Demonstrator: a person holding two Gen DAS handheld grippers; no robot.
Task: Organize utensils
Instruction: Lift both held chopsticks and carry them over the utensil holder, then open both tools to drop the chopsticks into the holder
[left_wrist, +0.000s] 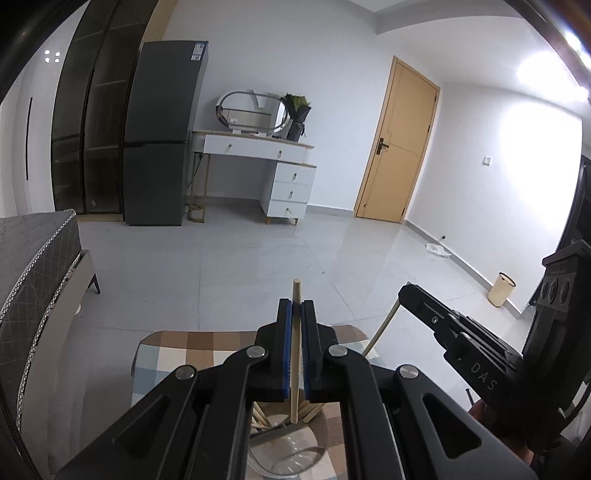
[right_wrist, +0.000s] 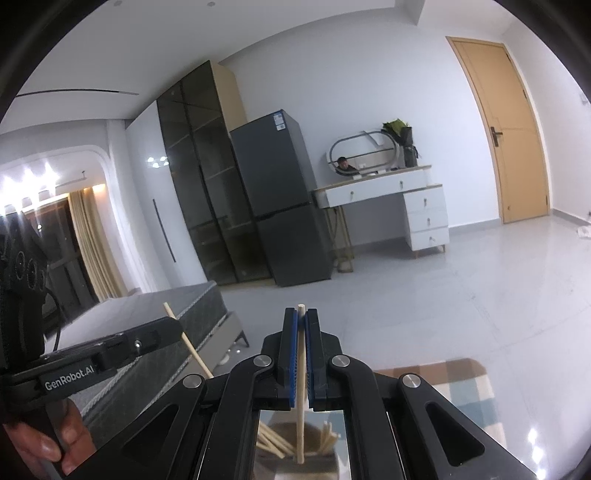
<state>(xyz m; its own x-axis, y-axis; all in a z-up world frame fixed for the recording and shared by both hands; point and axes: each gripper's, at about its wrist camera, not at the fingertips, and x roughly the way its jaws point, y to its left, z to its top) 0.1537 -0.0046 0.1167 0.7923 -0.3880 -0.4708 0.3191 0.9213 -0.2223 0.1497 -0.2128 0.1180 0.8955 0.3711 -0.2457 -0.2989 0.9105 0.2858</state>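
Holding both grippers level and side by side, I pinch one upright chopstick (left_wrist: 296, 332) in my left gripper (left_wrist: 296, 306) and another (right_wrist: 301, 369) in my right gripper (right_wrist: 301, 315), above the near glass cup (left_wrist: 291, 454) of chopsticks.

One pale wooden chopstick (left_wrist: 295, 354) is standing upright, another chopstick (right_wrist: 301, 387) likewise, both hanging over a clear glass cup (left_wrist: 288, 454) holding more chopsticks (right_wrist: 273, 441).
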